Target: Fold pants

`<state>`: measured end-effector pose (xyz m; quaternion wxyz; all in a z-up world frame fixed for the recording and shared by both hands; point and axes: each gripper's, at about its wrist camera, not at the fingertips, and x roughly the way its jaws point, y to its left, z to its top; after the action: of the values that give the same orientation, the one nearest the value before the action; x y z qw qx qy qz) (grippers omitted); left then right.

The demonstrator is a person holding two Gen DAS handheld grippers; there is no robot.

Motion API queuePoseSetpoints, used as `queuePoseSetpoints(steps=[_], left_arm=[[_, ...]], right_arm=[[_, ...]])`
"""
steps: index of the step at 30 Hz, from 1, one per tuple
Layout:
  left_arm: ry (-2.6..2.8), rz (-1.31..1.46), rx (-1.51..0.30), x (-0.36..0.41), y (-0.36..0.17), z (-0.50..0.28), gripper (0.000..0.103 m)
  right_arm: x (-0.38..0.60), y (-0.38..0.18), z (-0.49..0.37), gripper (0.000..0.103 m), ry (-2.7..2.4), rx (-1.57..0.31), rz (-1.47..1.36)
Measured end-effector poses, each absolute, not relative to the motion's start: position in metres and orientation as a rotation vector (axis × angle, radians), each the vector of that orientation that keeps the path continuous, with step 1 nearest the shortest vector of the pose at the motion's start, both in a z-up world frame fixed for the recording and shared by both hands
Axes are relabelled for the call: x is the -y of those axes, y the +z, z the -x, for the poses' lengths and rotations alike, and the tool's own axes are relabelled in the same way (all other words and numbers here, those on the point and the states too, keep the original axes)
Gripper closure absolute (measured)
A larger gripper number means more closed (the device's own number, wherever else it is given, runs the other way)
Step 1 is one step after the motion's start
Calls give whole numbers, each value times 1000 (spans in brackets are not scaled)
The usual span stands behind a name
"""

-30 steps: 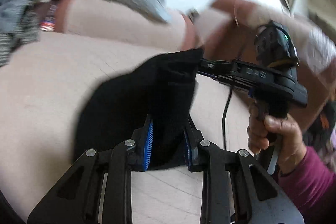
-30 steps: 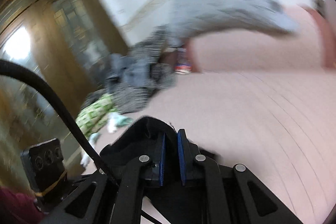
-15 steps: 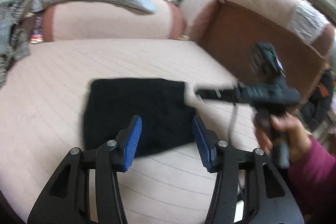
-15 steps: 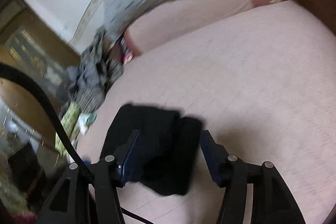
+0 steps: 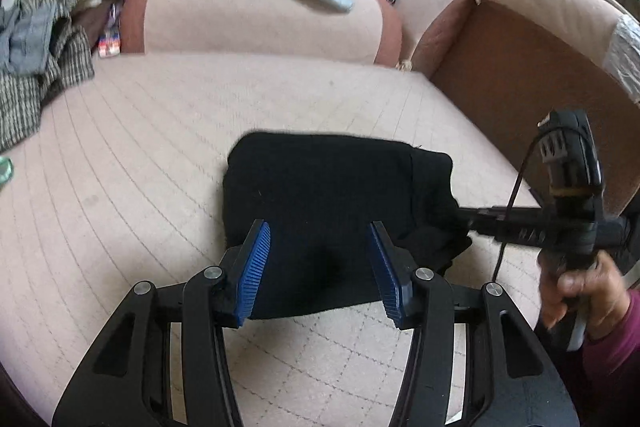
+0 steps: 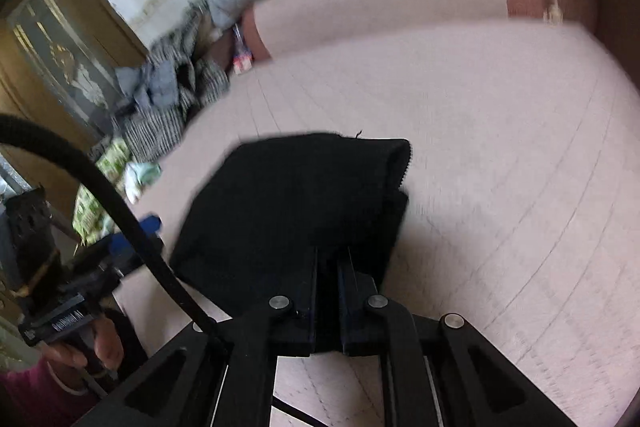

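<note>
Two tools: left tool [image 5: 320, 267] wide above folded pants [image 5: 320, 195]; right tool [image 6: 328, 263] closed at edge.

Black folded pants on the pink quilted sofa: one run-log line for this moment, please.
black folded pants: flat on pink quilted sofa seat | left gripper: open, over near edge | right gripper: shut at right edge

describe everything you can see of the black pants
The black pants lie folded into a compact, roughly rectangular bundle on the pale quilted cushion, of soft, matte, knit-looking fabric. The right-hand edge looks thicker and rumpled, with layers stacked. The left tool is open, its blue pads either side of the near edge without pressing. The right tool is shut at the near right edge; whether it pinches fabric cannot be told.
</note>
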<state>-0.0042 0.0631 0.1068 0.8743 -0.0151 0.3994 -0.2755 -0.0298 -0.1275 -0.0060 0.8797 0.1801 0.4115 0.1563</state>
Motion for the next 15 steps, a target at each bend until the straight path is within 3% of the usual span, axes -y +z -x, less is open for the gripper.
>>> queuePoseSetpoints(steps=[3, 6, 11, 15], left_arm=[[-580, 14, -818, -60, 112, 7, 53], [-569, -7, -775, -57, 121, 8, 53], [-550, -15, -788, -45, 124, -5, 53], [-507, -31, -829, -38, 111, -18, 53]], right_arm=[[135, -5, 30, 92, 326, -865, -438], [148, 15, 42, 82, 277, -823, -403], [130, 47, 45, 81, 327, -695, -349], [105, 41, 27, 81, 339, -682, -271]])
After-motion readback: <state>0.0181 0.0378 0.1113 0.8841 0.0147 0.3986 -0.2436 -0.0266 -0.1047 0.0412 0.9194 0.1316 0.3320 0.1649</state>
